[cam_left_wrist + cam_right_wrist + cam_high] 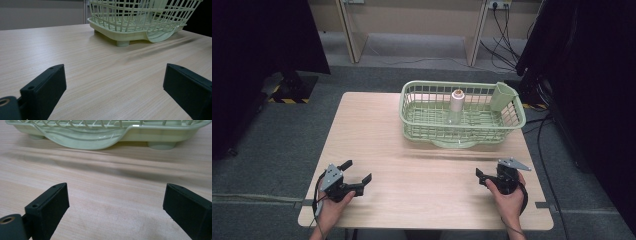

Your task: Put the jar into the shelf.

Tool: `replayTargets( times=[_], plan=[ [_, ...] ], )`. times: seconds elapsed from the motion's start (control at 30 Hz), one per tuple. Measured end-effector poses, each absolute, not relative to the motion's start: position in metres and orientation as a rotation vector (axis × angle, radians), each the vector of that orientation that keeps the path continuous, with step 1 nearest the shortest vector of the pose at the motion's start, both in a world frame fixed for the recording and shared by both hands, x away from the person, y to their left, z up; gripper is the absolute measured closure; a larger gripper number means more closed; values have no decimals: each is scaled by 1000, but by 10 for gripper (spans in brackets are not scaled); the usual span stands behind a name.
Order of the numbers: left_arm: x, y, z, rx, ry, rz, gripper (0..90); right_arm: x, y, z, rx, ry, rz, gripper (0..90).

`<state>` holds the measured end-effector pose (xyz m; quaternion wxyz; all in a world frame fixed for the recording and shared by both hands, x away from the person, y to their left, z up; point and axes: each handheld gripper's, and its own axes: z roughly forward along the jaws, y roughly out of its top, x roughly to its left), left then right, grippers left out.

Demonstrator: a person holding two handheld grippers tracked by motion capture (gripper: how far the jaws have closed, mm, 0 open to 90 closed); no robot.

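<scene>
nearest the lens in the left gripper view, the left gripper [115, 82] has its two black jaws spread wide apart, released, with nothing but bare wood grain of the table [50, 47] between them. ahead of those jaws and a little toward the right jaw's side stands the pale green dish basket [140, 17], resting on stubby feet, with a rounded drip lip jutting from its base toward the grippers.

the right gripper [115, 200] is likewise released, its jaws wide with only tabletop between them. straight ahead of them lies the basket's lower edge, the curved lip sitting ahead of the left jaw and one foot ahead of the right jaw.

in the high view, the left gripper [359, 172] sits at the near left corner of the table, held in the person's left hand [332, 207], its jaws angled toward the table's middle. the right gripper [482, 176] is at the near right, held in the right hand [508, 197], with its grey three-cornered plate on top. both are well apart from the basket, which sits at the far right part of the table.

inside the basket a small bottle [456, 106] with a pale label and a tan cap stands upright near the middle. a green cutlery cup [502, 96] hangs at the basket's far right corner.
</scene>
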<state>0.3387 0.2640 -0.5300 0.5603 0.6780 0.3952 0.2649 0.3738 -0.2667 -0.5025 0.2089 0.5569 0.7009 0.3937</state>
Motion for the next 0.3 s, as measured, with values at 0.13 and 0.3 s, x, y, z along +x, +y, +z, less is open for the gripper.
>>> replayTargets(
  times=[0.13, 0.3],
  plan=[
    [339, 264, -530, 1599, 932, 625, 41, 370, -269, -507, 1560, 1949, 1091, 69],
    [339, 264, -530, 1601, 932, 626, 41, 368, -269, -508, 1563, 1948, 1095, 69]
  ],
)
